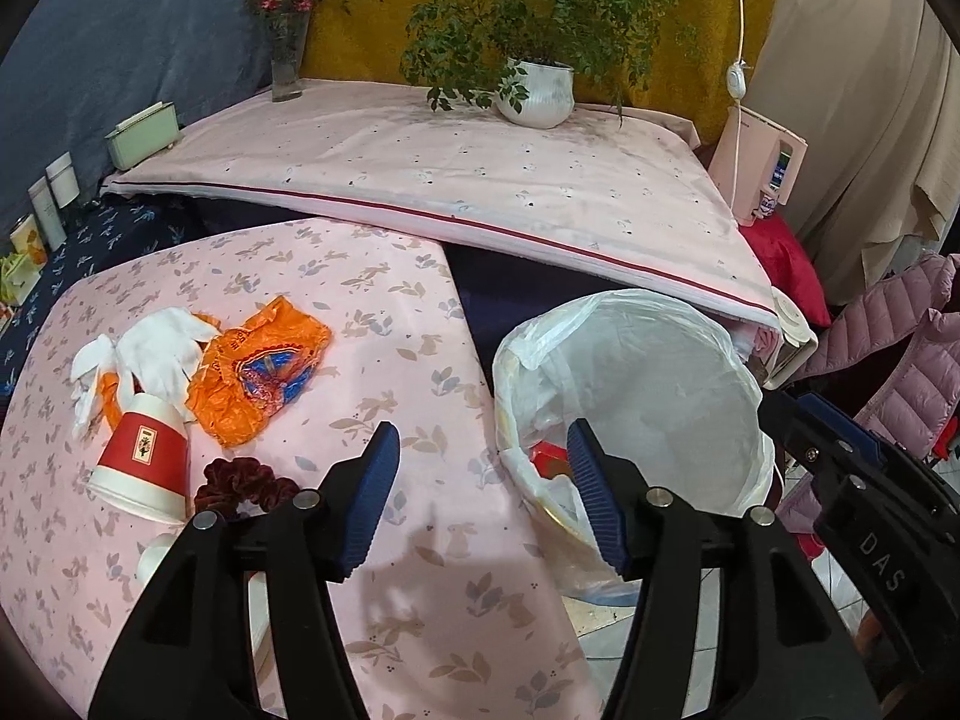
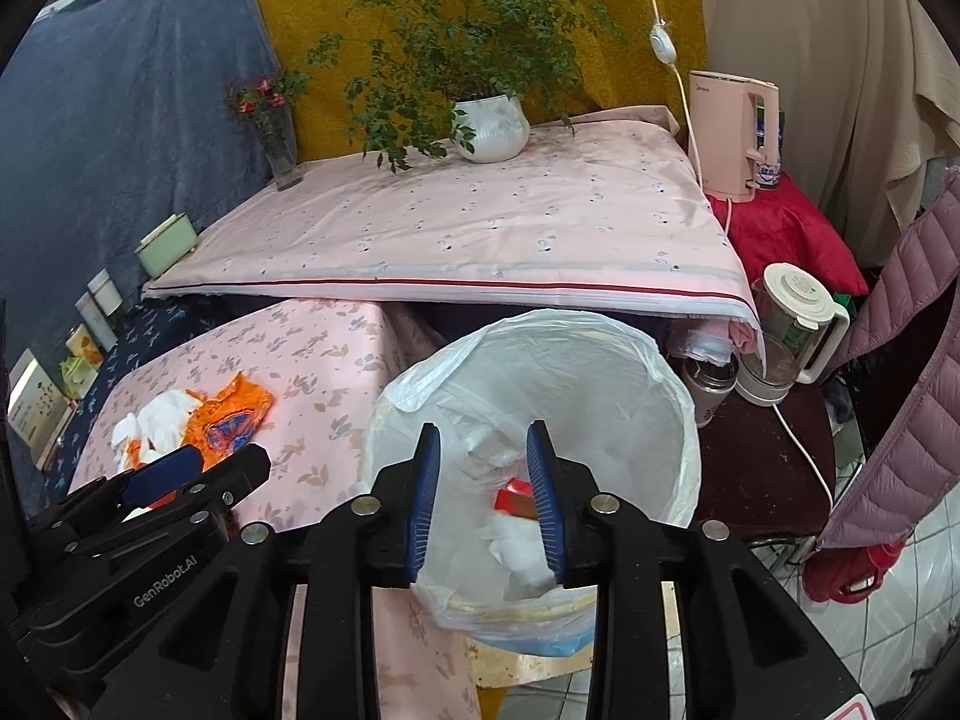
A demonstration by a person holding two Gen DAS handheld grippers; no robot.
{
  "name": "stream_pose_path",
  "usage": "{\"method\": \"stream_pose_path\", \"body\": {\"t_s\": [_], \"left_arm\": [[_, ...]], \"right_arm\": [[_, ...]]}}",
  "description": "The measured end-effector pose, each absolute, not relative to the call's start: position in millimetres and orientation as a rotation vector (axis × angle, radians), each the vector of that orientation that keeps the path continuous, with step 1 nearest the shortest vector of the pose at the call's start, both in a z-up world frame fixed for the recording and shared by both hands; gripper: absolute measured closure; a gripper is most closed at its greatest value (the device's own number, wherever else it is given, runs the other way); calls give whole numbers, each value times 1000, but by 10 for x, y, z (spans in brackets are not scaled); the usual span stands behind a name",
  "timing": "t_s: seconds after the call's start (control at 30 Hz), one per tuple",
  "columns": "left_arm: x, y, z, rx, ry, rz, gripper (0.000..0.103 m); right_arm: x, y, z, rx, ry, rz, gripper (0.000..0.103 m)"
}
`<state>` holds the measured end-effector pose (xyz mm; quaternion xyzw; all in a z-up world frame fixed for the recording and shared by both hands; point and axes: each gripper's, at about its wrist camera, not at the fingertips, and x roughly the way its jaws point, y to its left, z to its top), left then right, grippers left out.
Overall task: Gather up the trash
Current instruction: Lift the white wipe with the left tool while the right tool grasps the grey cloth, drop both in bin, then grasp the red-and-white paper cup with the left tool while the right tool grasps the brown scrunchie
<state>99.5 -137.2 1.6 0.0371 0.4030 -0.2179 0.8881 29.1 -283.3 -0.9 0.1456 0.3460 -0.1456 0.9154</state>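
A bin lined with a white bag (image 1: 660,384) (image 2: 600,396) stands right of the pink table (image 1: 336,312); a red item and white paper (image 2: 516,510) lie inside. On the table lie a red-and-white paper cup (image 1: 141,462) on its side, white tissue (image 1: 150,348), an orange wrapper (image 1: 258,372) and a dark red scrunchie (image 1: 240,483). My left gripper (image 1: 480,462) is open and empty over the table's right edge. My right gripper (image 2: 483,456) is open and empty above the bin.
A higher pink-covered surface (image 1: 450,180) behind holds a potted plant (image 1: 537,90) and a flower vase (image 1: 288,60). A pink kettle (image 2: 735,132), a glass jug (image 2: 792,330) and a pink jacket (image 2: 900,390) are on the right. Boxes (image 1: 54,198) line the left.
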Motion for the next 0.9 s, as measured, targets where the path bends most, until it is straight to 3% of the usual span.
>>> {"method": "stream_pose_path", "body": {"t_s": [0.57, 0.9], "left_arm": [[976, -618, -38, 13, 851, -330, 39], [937, -99, -223, 2, 872, -253, 21]], "right_arm": [[358, -2140, -31, 241, 749, -184, 69], [405, -1757, -150, 223, 784, -126, 62]]}}
